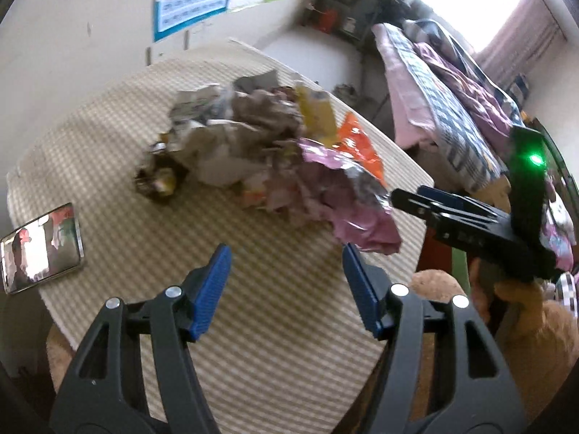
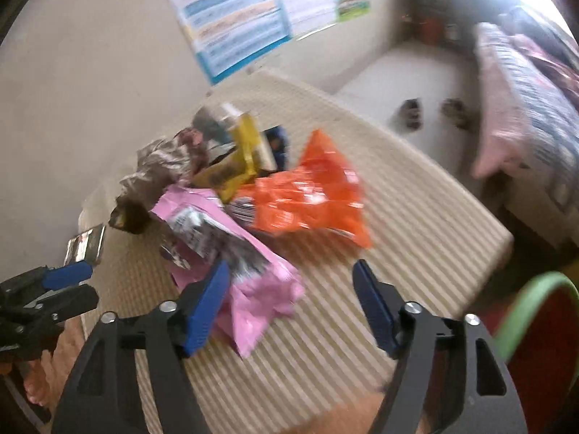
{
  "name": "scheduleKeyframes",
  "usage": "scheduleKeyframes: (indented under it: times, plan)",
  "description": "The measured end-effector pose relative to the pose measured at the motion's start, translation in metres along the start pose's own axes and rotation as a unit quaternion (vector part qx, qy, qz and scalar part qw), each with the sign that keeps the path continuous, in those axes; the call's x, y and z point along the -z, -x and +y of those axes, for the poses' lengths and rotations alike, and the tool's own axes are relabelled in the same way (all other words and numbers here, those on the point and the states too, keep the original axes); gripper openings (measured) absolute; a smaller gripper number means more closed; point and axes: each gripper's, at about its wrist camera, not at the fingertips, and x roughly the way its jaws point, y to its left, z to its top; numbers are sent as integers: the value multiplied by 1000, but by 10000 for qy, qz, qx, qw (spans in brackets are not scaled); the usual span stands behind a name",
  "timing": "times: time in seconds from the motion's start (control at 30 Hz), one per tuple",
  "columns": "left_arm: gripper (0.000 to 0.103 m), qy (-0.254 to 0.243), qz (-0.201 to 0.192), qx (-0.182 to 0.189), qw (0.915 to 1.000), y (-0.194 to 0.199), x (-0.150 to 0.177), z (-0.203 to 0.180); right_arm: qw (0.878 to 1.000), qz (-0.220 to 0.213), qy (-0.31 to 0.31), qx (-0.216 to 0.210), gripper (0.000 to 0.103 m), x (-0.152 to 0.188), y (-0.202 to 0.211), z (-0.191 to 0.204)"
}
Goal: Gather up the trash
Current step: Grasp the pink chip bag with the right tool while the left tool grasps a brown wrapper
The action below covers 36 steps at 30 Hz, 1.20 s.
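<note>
A heap of crumpled wrappers (image 1: 231,137) lies on a striped beige table (image 1: 275,325). It holds a pink packet (image 1: 347,202) (image 2: 253,282), an orange packet (image 1: 362,144) (image 2: 311,199), a yellow wrapper (image 2: 242,159) and brown crumpled paper (image 2: 155,173). My left gripper (image 1: 286,289) is open and empty, just short of the pink packet. My right gripper (image 2: 291,303) is open, with its left finger (image 2: 208,307) beside the pink packet's near end. In the left wrist view the right gripper (image 1: 427,204) points at the pink packet from the right.
A phone (image 1: 39,246) lies at the table's left edge. A bed with patterned bedding (image 1: 452,108) stands to the right. A red bin with a green rim (image 2: 535,325) sits at the table's right. Posters (image 2: 231,18) hang on the wall behind.
</note>
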Motion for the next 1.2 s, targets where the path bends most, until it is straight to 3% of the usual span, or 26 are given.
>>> scheduleKeyframes:
  times: [0.17, 0.23, 0.4, 0.6, 0.83, 0.93, 1.0, 1.2]
  plan:
    - [61, 214, -39, -50, 9998, 4, 1, 20, 9980, 487, -40, -404, 74, -5, -33, 5]
    - [62, 272, -44, -77, 9996, 4, 3, 29, 9966, 651, -123, -494, 56, 0, -40, 6]
    - [62, 462, -62, -249, 9986, 1, 3, 49, 9970, 428, -369, -520, 43, 16, -24, 11]
    - [62, 645, -173, -677, 9955, -2, -8, 79, 9948, -78, -878, -509, 43, 49, 20, 22]
    - [60, 275, -43, -1029, 9943, -30, -36, 88, 9957, -331, -852, -151, 44, 70, 35, 29]
    - [53, 313, 58, -1004, 9944, -45, -45, 93, 9955, -313, -881, -134, 44, 71, 32, 29]
    - [39, 350, 187, -1051, 9937, -55, -49, 98, 9957, -285, -870, -113, 44, 73, 30, 29]
    - [39, 400, 181, -1070, 9933, -54, -46, 98, 9961, -311, -815, -99, 44, 76, 32, 30]
